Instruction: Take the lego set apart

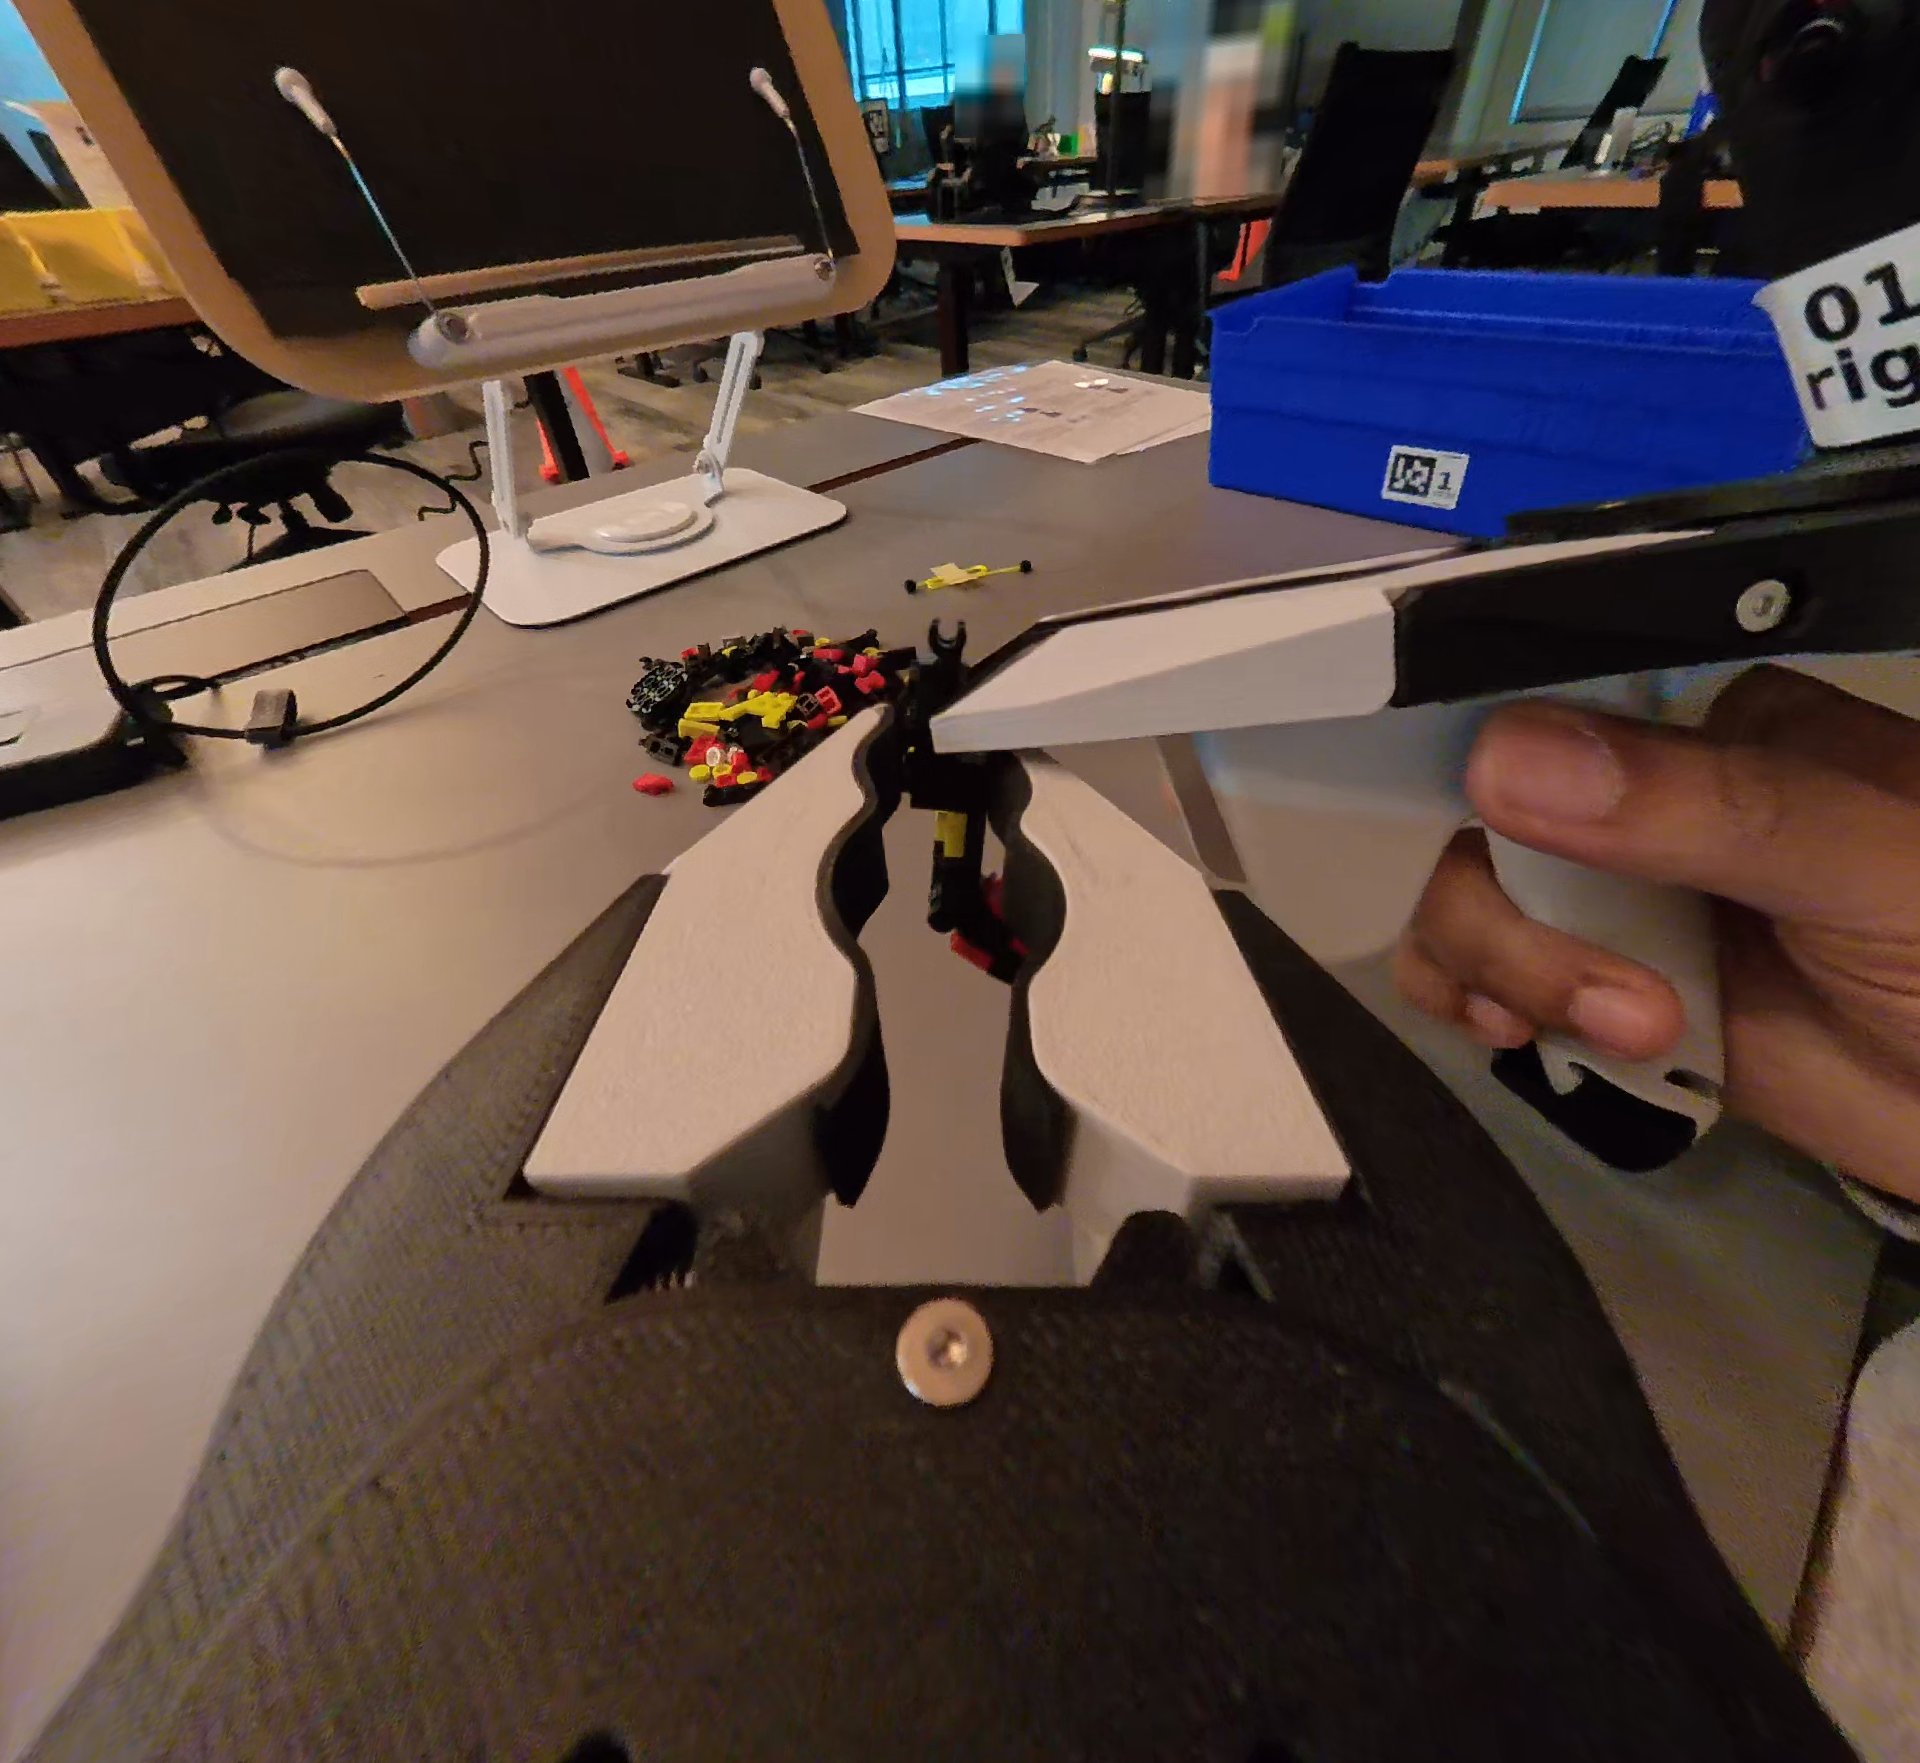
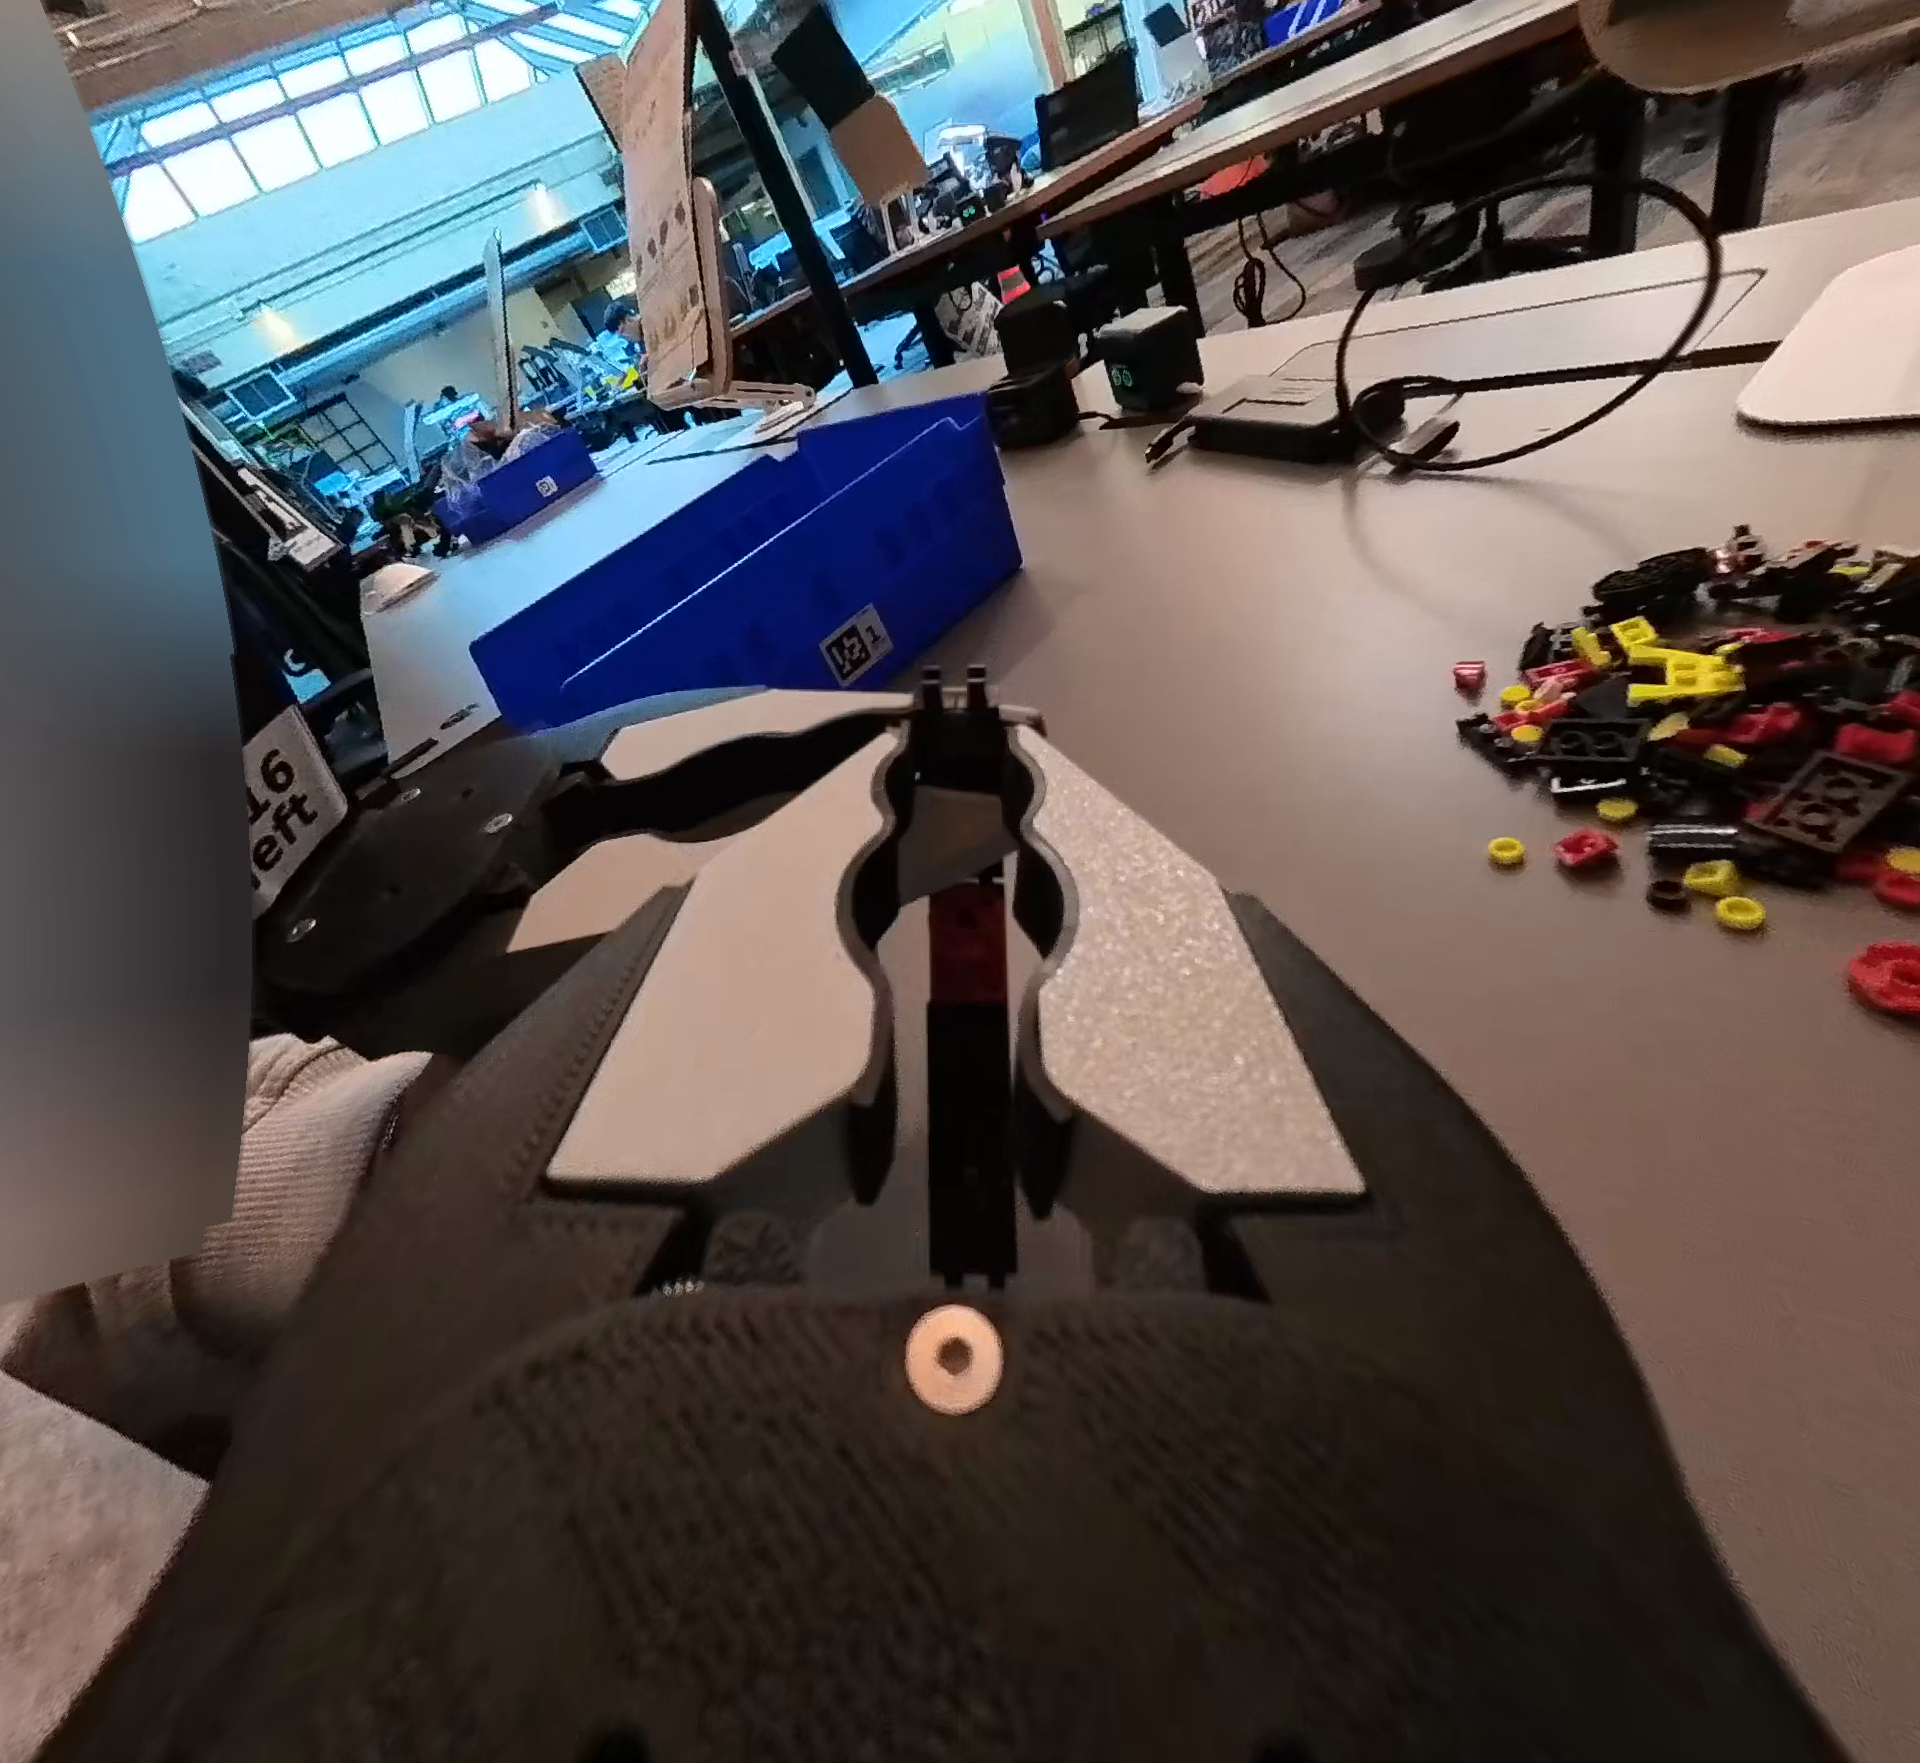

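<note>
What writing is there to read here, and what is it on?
I don't quote writing; here is what carries it.
White tag on the right tool: partly legible.
White label on the left tool: partly legible.
Marker sticker on the blue bin: legible.
Printed sheets on the table: too small.

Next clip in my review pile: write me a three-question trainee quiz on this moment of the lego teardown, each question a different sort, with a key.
1. True or false: the blue plastic bin holds the loose lego pieces.
2. Multiple choice: the heap of red, yellow and black loose lego pieces lies (A) on the grey table, (B) in the bin, (C) on the white stand base.
3. Fill in: both the left gripper and the right gripper grip the same black, red and yellow lego ____.

Key: 1 false, as far as shown: the heap lies on the table; 2 A; 3 assembly, held above the table.
</note>
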Motion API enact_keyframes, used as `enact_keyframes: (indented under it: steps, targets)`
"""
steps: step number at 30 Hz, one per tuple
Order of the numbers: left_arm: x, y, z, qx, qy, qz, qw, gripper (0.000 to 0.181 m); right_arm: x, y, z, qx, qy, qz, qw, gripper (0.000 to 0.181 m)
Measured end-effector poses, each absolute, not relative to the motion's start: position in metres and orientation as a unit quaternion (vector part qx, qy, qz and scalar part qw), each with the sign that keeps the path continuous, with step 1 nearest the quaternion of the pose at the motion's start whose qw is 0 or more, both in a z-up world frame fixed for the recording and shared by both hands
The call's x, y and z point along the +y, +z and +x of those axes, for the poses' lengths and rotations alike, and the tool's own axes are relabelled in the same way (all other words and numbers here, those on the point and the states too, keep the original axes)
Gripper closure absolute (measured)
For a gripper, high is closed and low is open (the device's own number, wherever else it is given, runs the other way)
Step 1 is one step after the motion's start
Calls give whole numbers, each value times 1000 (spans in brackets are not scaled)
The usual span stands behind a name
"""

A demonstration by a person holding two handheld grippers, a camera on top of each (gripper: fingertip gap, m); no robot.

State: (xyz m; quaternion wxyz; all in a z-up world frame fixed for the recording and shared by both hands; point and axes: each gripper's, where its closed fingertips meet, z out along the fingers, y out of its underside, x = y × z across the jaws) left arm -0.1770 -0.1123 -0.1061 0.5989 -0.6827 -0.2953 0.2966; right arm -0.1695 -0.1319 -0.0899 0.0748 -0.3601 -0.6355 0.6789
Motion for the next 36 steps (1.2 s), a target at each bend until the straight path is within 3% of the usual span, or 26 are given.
enact_keyframes:
  steps: [17, 26, 30, 32, 36]
  targets:
    - [-110, -110, -172, -275, 261, -706, 598, 169, -125, -88, -170, -630, 693, -344, 68, 165]
    - [-127, -110, -182, -372, 78, -631, 676, 168, -106, -76, -177, -673, 636, -230, 300, 159]
    - [-129, -111, -182, -389, 10, -603, 697, 168, -109, -79, -180, -676, 631, -213, 317, 131]
    - [-128, -112, -182, -389, 2, -601, 699, 168, -109, -82, -183, -679, 624, -223, 315, 102]
    - [-127, -114, -181, -380, 32, -616, 689, 168, -98, -87, -195, -692, 540, -217, 428, 125]
